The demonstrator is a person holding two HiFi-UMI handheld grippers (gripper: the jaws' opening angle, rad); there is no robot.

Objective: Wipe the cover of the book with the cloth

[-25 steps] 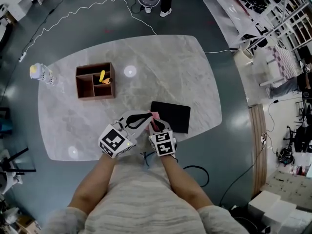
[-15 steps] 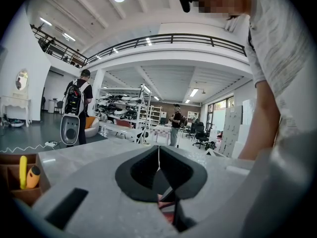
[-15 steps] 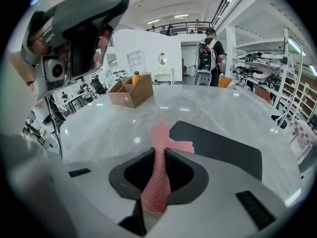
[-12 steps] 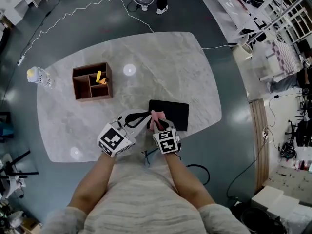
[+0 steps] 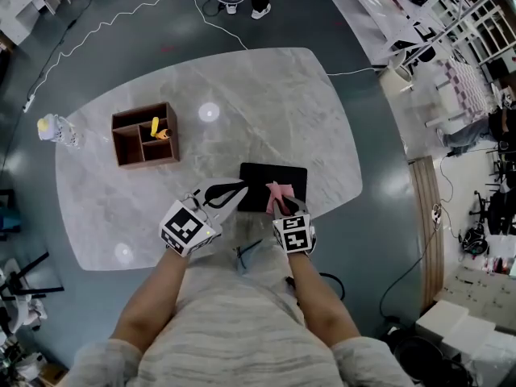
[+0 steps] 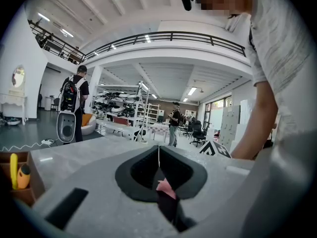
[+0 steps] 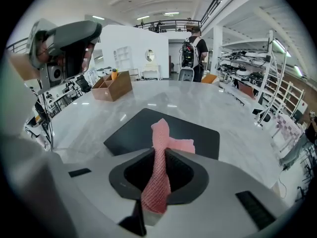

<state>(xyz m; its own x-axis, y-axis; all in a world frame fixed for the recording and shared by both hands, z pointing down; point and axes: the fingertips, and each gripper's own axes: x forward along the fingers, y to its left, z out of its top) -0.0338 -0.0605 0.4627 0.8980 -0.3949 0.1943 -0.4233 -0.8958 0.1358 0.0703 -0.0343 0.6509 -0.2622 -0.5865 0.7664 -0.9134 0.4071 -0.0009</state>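
Observation:
A black book (image 5: 262, 177) lies flat near the front edge of the marble table (image 5: 242, 95). My right gripper (image 5: 282, 203) is shut on a pink mesh cloth (image 5: 277, 190); the cloth's free end rests on the book's cover (image 7: 143, 128). The right gripper view shows the cloth (image 7: 159, 148) running up between the shut jaws of the right gripper (image 7: 157, 157). To the left of the book, my left gripper (image 5: 239, 189) is shut with nothing in it and points at the book's left edge. The left gripper view shows the left gripper (image 6: 158, 157) with its jaws together and a bit of pink cloth (image 6: 166, 189) beyond them.
A brown wooden organiser box (image 5: 145, 134) with yellow and orange items stands at the table's left rear. A small bottle (image 5: 50, 127) stands at the far left edge. A white cable (image 5: 121, 14) runs over the floor. A person with a backpack (image 7: 190, 48) stands beyond the table.
My right gripper has carried the pink cloth to the right, from the book's left edge onto the middle of its cover. The left gripper has kept its place.

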